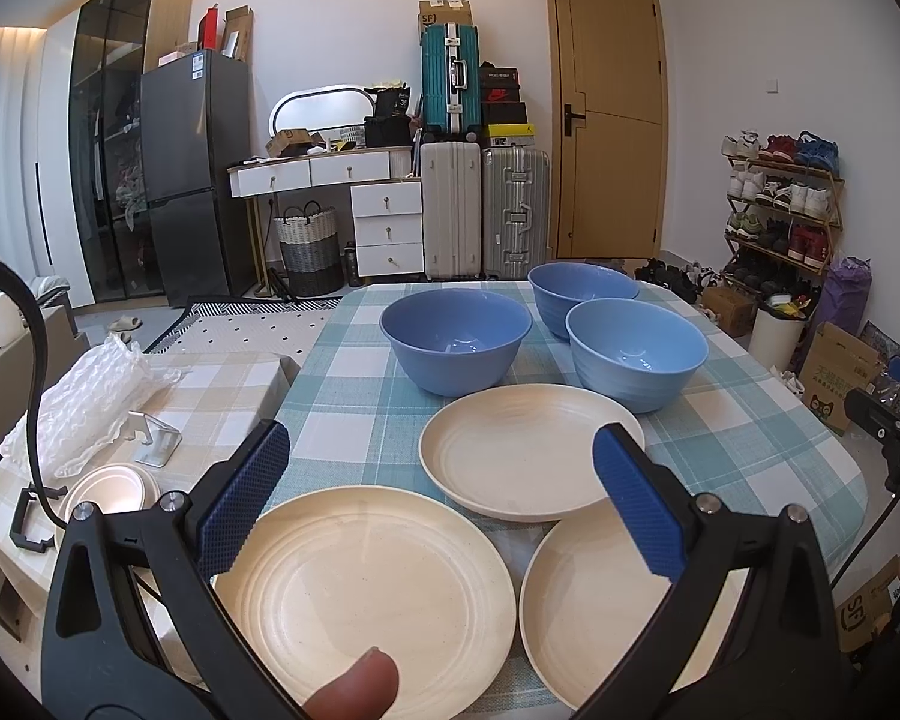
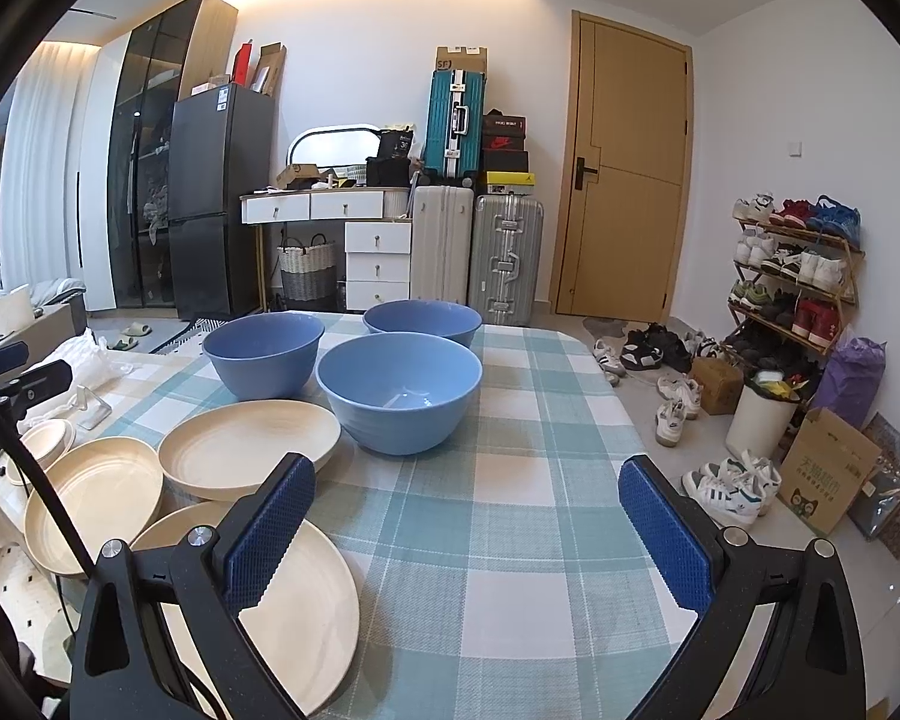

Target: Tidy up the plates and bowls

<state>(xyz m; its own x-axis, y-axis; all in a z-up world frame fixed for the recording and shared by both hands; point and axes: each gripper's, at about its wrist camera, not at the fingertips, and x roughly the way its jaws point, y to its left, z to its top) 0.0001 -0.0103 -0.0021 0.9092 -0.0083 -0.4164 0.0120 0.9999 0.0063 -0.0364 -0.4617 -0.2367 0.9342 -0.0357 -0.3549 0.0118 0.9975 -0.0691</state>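
Observation:
Three cream plates lie on the checked tablecloth [image 1: 342, 438]: a near left plate [image 1: 366, 594], a near right plate [image 1: 594, 600] and a far plate [image 1: 522, 450]. Behind them stand three blue bowls: left [image 1: 456, 339], right [image 1: 636, 360] and far [image 1: 582, 294]. My left gripper [image 1: 441, 504] is open and empty, above the near plates. My right gripper [image 2: 468, 540] is open and empty over bare cloth [image 2: 510, 540], right of the plates [image 2: 252, 447] and in front of the nearest bowl [image 2: 399, 390].
A lower side table at the left holds bubble wrap [image 1: 84, 408], a small metal stand [image 1: 156, 438] and small white dishes [image 1: 114, 489]. Shoes [image 2: 726, 489], a cardboard box [image 2: 828, 480] and a white bin [image 2: 759, 420] lie on the floor right of the table.

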